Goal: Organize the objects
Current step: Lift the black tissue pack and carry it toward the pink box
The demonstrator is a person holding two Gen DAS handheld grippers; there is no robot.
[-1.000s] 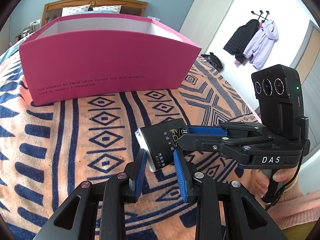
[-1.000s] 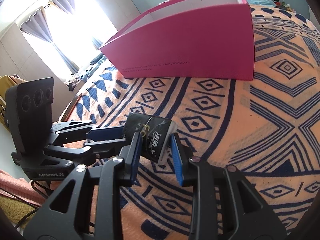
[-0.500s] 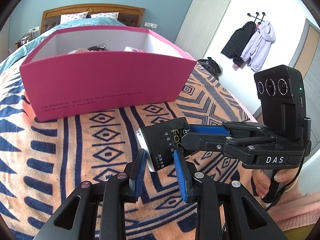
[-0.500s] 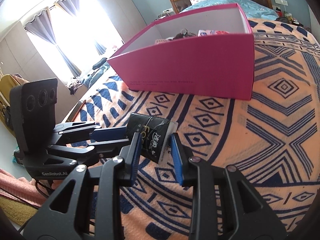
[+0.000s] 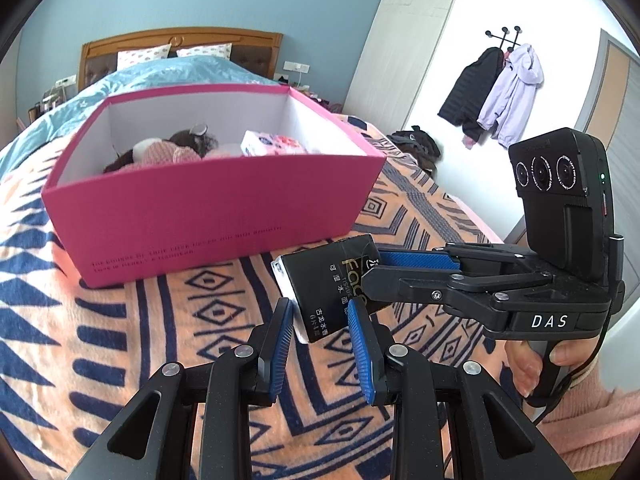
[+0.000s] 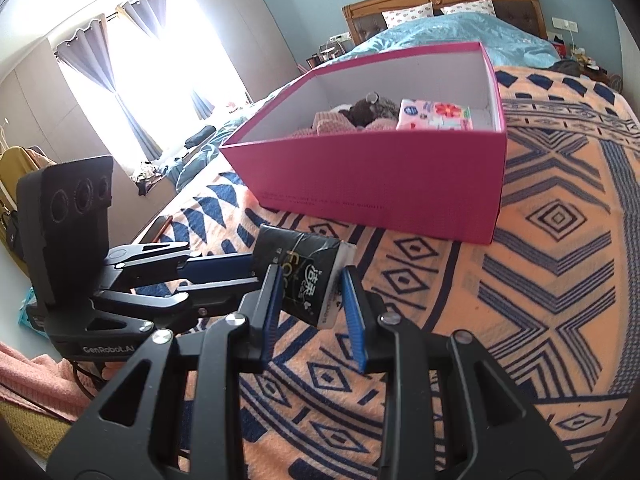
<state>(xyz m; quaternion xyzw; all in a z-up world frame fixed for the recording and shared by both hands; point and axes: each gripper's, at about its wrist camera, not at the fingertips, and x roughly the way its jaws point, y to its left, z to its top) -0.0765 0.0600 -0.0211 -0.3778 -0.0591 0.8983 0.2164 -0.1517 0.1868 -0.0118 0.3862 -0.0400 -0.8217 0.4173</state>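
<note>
A black tissue pack [image 5: 326, 284] with gold lettering hangs in the air above the bed, held by both grippers. My left gripper [image 5: 320, 316] is shut on its near end. My right gripper [image 6: 308, 294] is shut on the other end of the tissue pack [image 6: 308, 276] and reaches in from the right in the left wrist view [image 5: 400, 268]. A pink open box [image 5: 208, 208] stands beyond on the blanket. It holds a plush toy [image 5: 168, 148] and a pink flowered tissue pack [image 5: 276, 144]. The box also shows in the right wrist view [image 6: 384, 176].
The orange and blue patterned blanket [image 5: 100, 340] covers the bed. A wooden headboard [image 5: 180, 46] with pillows lies behind the box. Jackets [image 5: 496, 92] hang on a wall by a door at the right. A bright curtained window [image 6: 140, 72] is at the left.
Both grippers have risen together with the black tissue pack. The view now looks down into the pink box, and its contents show.
</note>
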